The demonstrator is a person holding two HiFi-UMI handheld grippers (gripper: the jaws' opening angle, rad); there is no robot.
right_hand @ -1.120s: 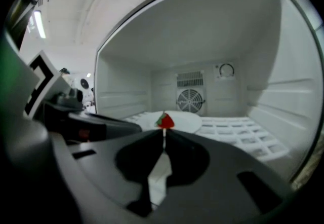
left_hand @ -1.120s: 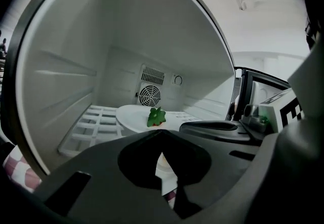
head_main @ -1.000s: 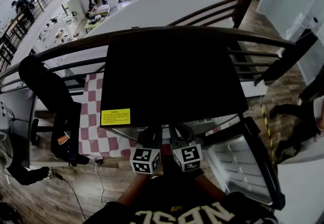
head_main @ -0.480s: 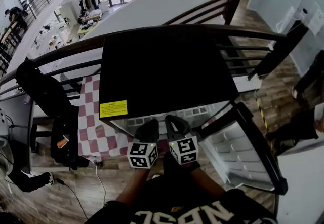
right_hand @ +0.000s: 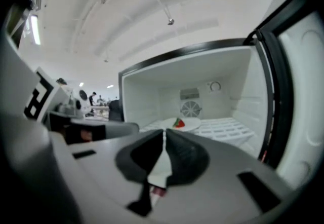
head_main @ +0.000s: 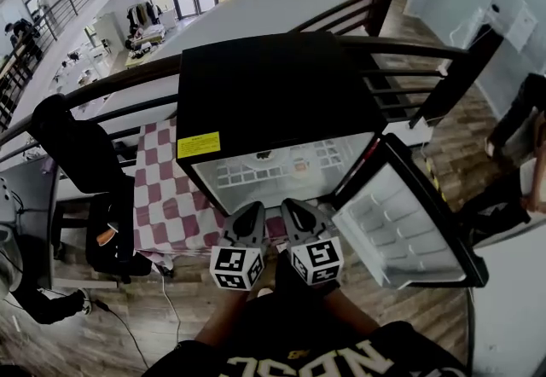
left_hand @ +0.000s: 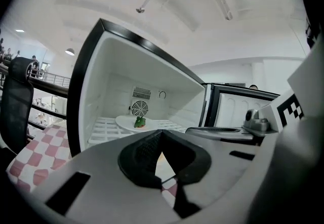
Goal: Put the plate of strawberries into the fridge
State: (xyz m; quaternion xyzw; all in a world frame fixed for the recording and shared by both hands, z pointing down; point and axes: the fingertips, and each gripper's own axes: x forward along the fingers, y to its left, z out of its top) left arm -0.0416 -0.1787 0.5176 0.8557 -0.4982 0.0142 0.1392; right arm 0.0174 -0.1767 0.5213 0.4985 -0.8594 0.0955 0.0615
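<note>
The black fridge (head_main: pixel 273 94) stands open, its door (head_main: pixel 401 226) swung out to the right. Inside, a white plate (left_hand: pixel 126 123) with a strawberry (left_hand: pixel 139 122) rests on the white wire shelf; the right gripper view shows the same plate (right_hand: pixel 188 125) and strawberry (right_hand: pixel 178 122) in front of the round fan grille. My left gripper (head_main: pixel 249 220) and right gripper (head_main: pixel 299 217) hang side by side just in front of the opening, outside the fridge. The left gripper (left_hand: pixel 161 139) is shut with nothing between its pads. The right gripper (right_hand: pixel 165 142) is shut and empty too.
A red-and-white checked cloth (head_main: pixel 158 196) lies left of the fridge, beside a black chair (head_main: pixel 77 153). A dark railing (head_main: pixel 128 81) runs behind the fridge. The open door fills the space at the right, where a person's legs (head_main: pixel 516 124) stand on the wooden floor.
The head view has drawn back and tilted, so the fridge's white inside and its door now show more fully. Both grippers stay shut and side by side before the opening.
</note>
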